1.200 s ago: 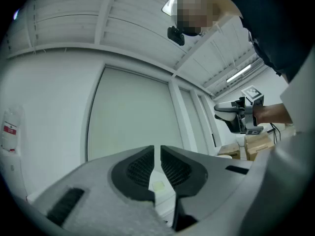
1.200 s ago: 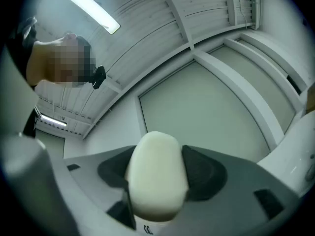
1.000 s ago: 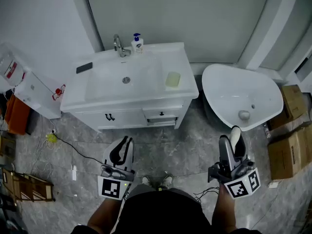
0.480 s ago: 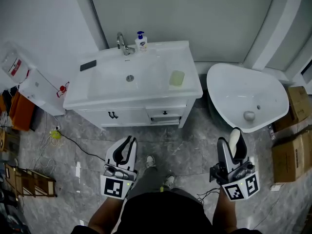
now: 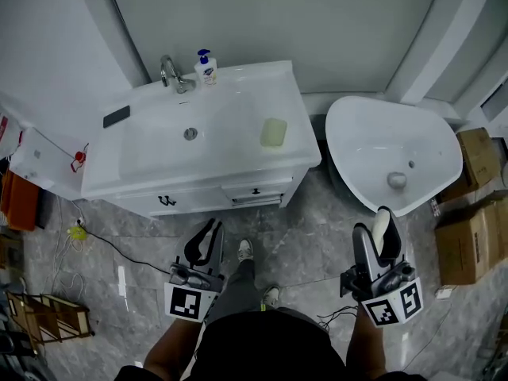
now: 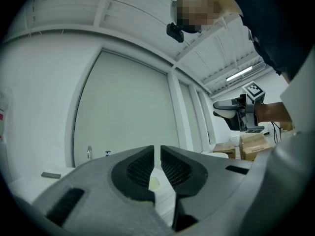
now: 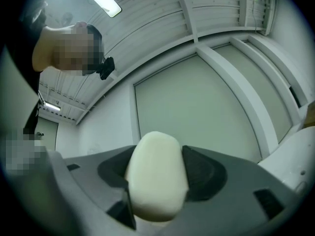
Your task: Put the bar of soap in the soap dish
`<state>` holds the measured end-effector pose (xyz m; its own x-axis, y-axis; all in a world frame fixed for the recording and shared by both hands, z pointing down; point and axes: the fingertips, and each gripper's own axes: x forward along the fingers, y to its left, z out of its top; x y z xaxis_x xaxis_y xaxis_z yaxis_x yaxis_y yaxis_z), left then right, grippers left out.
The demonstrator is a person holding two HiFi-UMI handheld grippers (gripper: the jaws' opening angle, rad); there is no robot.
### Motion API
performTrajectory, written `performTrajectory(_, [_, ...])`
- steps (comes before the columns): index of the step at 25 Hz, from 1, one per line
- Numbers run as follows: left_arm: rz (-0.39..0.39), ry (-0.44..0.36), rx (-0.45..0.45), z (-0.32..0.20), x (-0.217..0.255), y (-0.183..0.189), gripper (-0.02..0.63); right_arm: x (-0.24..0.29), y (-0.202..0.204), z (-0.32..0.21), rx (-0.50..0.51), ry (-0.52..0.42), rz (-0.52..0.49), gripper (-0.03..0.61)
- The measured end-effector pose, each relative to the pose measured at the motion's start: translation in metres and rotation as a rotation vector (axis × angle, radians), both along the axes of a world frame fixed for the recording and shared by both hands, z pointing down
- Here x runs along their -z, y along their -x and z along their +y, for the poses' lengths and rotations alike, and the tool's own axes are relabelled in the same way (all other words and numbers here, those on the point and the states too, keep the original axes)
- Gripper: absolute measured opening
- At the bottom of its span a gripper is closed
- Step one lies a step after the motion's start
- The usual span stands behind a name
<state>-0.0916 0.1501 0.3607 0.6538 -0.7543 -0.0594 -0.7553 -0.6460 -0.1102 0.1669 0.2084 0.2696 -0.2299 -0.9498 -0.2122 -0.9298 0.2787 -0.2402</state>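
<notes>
The bar of soap (image 7: 156, 181) sits clamped between fingers of the right gripper (image 5: 373, 230); those of the left gripper (image 6: 157, 151) seem almost together.

One soap bar (image 7: 156, 176), one soap dish (image 5: 274, 132), two grippers (image 5: 209, 232) (image 5: 373, 227).

Left claw (image 5: 213, 228) closed, empty — right claw (image 5: 373, 227) clamps the bar of soap (image 7: 156, 173).

The soap dish (image 5: 274, 132) was placed on the washstand (image 5: 295, 153), right of the basin (image 5: 214, 145), with a faucet (image 5: 169, 73) and pump bottle (image 5: 205, 69) behind. A tub (image 5: 389, 153) was set to the right, cardboard boxes (image 5: 468, 240) beyond. The bar of soap (image 5: 383, 221) was held in the right gripper (image 5: 377, 236), before the tub.
</notes>
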Motion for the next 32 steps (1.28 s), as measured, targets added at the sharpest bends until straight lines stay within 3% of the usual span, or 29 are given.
performTrajectory(14, [0.035,0.033,-0.095,-0.163,0.005,0.000,0.043,0.029,0.024,-0.147,-0.059,0.008,0.088,0.276])
performTrajectory(23, [0.050,0.054,-0.125,-0.225,0.003,0.006,0.043,0.035,0.025,-0.189,-0.119,0.022,0.104,0.276])
performTrajectory(32, [0.035,0.048,-0.141,-0.254,0.001,-0.030,0.043,0.035,0.002,-0.231,-0.094,0.003,0.099,0.276])
